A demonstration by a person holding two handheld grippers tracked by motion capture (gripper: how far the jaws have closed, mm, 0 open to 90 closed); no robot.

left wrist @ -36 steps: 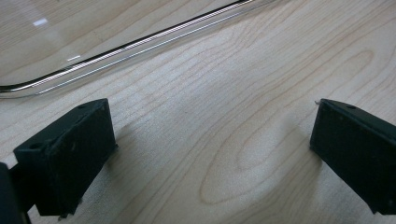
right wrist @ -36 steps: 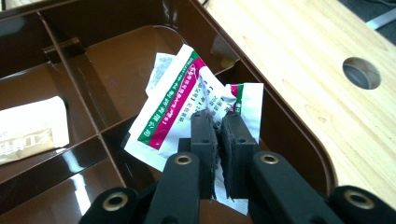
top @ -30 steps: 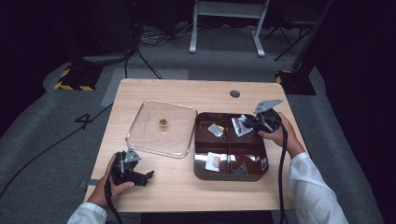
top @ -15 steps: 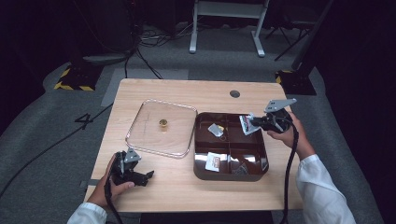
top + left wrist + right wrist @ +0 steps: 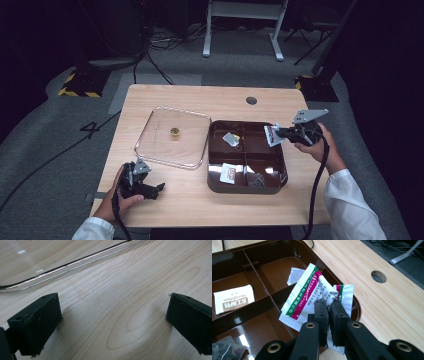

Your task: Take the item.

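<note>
1. Left gripper (image 5: 159, 187) resting on table (image 5: 190, 210) at near-left corner, jaws spread wide, nothing between them; bare wood between the pads (image 5: 37, 322) in the left gripper view.
2. Clear lid (image 5: 173, 136) lying flat just beyond left gripper, its rim (image 5: 75, 262) crossing that view's top; small brass knob (image 5: 174, 131) at lid centre.
3. Brown tray (image 5: 280, 165) right of lid, touching or nearly touching its edge; divided into compartments.
4. Near compartments holding a white sachet (image 5: 229, 173) and a dark packet (image 5: 256, 179); far-left compartment holding a small pale bag (image 5: 231, 139).
5. Right gripper (image 5: 276, 133) clenched on foil packets (image 5: 312, 295), held over tray's far-right rim; pads (image 5: 320, 312) pinching the lower edge, packets fanned up and away from the jaws.
6. Green-and-magenta stripe packet in front, second one (image 5: 344, 297) behind it, both in the same pinch; lifted clear of compartment floor, judged from the right gripper view.
7. Key relation: packets already in right hand (image 5: 312, 142), hanging at tray's far-right edge; long axis running roughly along the jaws, pointing toward tray's middle.
8. Open table to the right of tray and beyond it, cable hole (image 5: 251, 100) further back; likely set-down ground if packets are being taken out.
9. Right hand far nearer the work; left well apart at opposite corner, idle, closest to lid only.
10. Risk, judged: two packets in one pinch, rear one liable to slip.
</note>
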